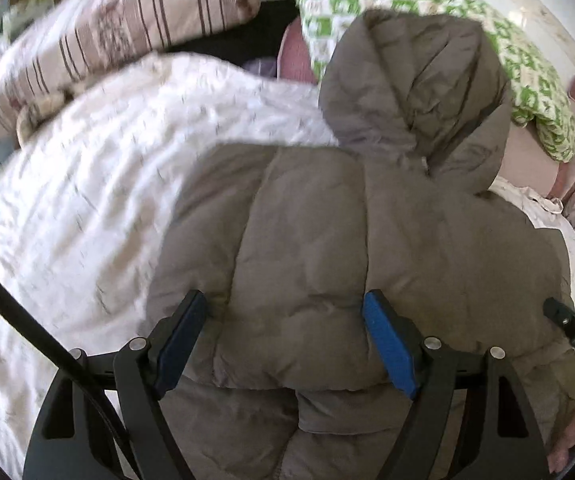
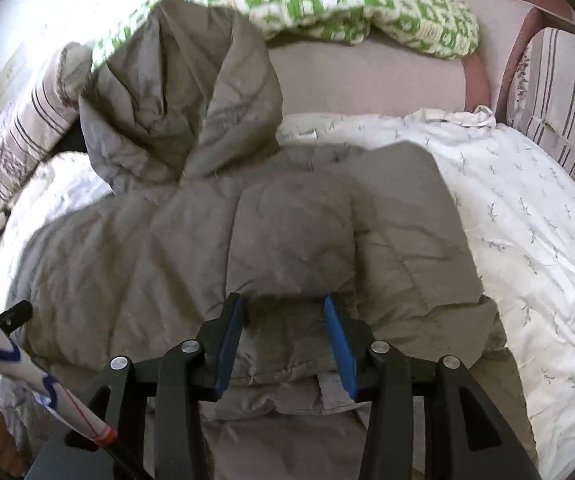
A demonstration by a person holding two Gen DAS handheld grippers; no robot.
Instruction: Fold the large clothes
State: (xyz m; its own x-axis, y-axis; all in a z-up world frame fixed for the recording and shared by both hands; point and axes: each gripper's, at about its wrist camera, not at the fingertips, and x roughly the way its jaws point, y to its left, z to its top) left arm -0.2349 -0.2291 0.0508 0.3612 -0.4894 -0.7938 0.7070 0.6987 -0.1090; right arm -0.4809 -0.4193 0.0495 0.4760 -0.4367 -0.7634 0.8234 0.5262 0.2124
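A grey-brown padded hooded jacket [image 1: 327, 240] lies on a white bedspread [image 1: 87, 200], hood [image 1: 415, 88] pointing away from me. My left gripper [image 1: 287, 312] is open, its blue pads either side of a puffy fold at the jacket's near part. In the right wrist view the jacket [image 2: 247, 232] fills the middle, hood [image 2: 183, 100] at upper left. My right gripper [image 2: 283, 308] is open over the folded near edge, jaws apart around a bulge of fabric without clamping it.
A green and white patterned quilt [image 2: 347, 0] lies beyond the hood. Striped pillows sit at the far left [image 1: 107, 32] and at the right [image 2: 559, 92]. The other gripper's tip [image 1: 567, 320] shows at the right edge. The bedspread [image 2: 527, 220] extends right.
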